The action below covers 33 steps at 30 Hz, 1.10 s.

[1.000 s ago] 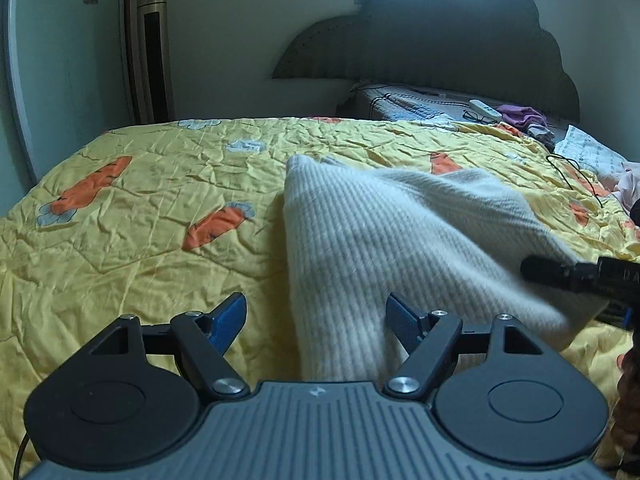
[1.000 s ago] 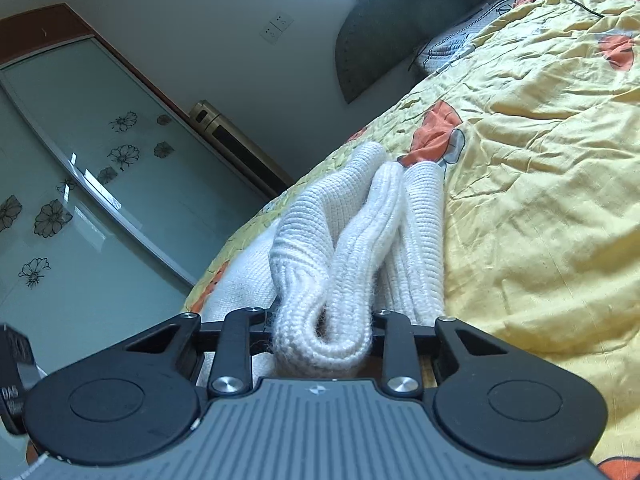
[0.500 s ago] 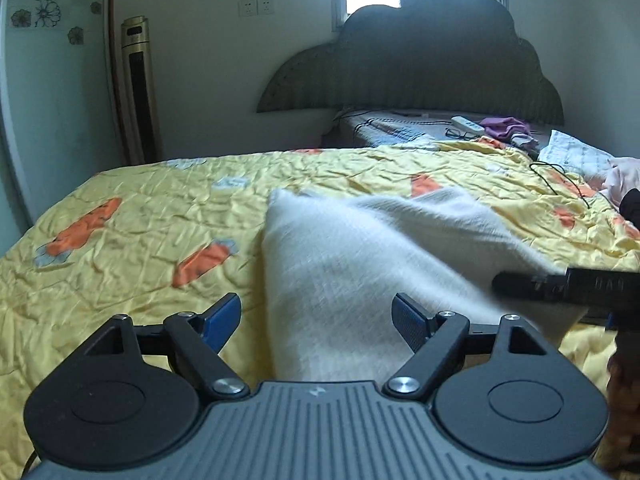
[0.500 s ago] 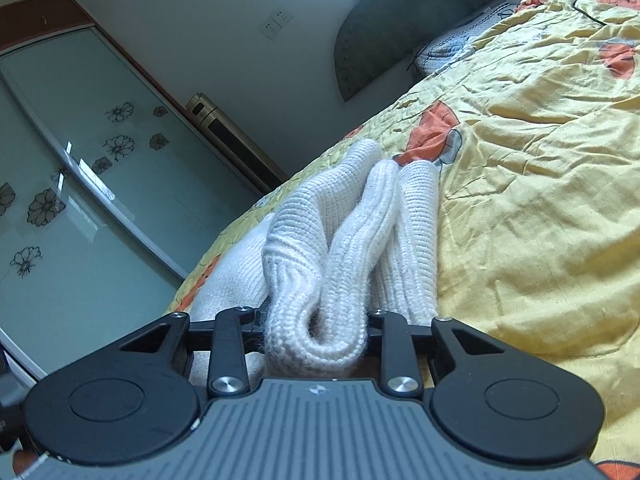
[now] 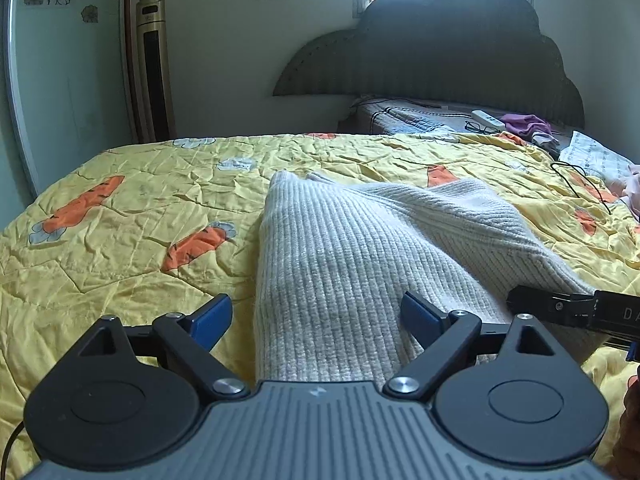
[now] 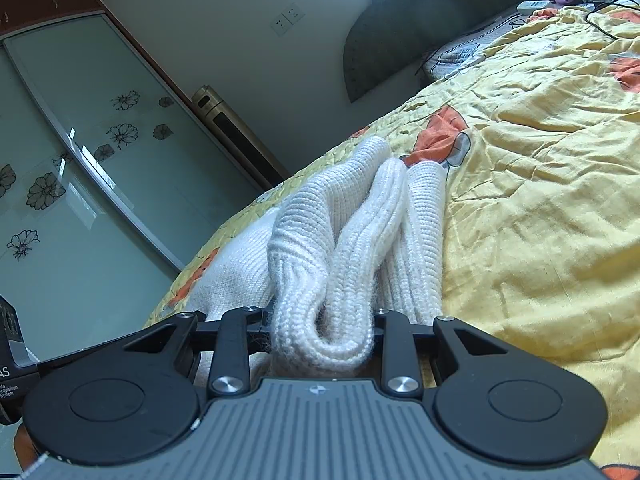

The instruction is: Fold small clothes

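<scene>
left gripper (image 5: 316, 316): jaws spread wide, sweater edge between them, not pinched
right gripper (image 6: 320, 320): clamped on bunched sweater (image 6: 344, 240)
bedspread (image 5: 120, 248): yellow, wrinkly

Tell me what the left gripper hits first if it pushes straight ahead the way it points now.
Most likely the white knit sweater: it lies directly between the open blue-tipped fingers of the left gripper and runs forward over the yellow quilt. Depth is hard to judge here.
</scene>
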Each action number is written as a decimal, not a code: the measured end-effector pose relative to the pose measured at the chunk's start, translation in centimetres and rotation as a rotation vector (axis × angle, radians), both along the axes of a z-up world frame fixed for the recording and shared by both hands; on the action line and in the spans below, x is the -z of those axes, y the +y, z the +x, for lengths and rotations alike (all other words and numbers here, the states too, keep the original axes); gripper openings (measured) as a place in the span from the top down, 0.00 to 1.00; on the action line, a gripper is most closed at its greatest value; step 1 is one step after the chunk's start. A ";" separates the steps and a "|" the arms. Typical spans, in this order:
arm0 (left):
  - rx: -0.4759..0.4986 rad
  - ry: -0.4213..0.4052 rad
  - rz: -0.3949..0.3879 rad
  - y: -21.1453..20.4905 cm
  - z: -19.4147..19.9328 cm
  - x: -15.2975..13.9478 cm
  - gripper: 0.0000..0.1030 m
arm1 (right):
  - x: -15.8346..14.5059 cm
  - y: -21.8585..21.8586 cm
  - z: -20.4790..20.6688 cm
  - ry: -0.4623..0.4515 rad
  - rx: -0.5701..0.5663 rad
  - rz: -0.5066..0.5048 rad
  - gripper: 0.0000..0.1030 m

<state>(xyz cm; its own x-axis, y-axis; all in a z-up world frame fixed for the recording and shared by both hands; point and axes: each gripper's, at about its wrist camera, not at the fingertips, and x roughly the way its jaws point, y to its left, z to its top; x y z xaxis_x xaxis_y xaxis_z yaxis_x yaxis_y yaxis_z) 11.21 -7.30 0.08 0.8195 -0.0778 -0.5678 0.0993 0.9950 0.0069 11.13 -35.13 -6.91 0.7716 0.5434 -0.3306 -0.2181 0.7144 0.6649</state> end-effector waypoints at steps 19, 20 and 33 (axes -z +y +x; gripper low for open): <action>0.124 0.279 -0.566 8.7 5.5 3.4 0.02 | -1.5 3.4 1.1 -0.069 0.102 -0.372 0.00; 0.131 0.332 -0.644 9.3 6.4 4.2 0.02 | -1.0 2.6 1.9 -0.021 0.093 -0.293 0.00; 0.167 0.298 -0.719 9.5 8.5 4.3 0.35 | 0.7 1.0 7.1 0.108 -0.086 -0.011 0.26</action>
<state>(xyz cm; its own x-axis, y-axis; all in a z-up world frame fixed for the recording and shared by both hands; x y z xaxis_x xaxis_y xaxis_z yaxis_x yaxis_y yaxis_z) 19.72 2.18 -4.26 0.5858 -0.6170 -0.5254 0.1439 0.7173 -0.6818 18.22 -34.10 -7.64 0.6821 0.6019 -0.4154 -0.2062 0.7033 0.6804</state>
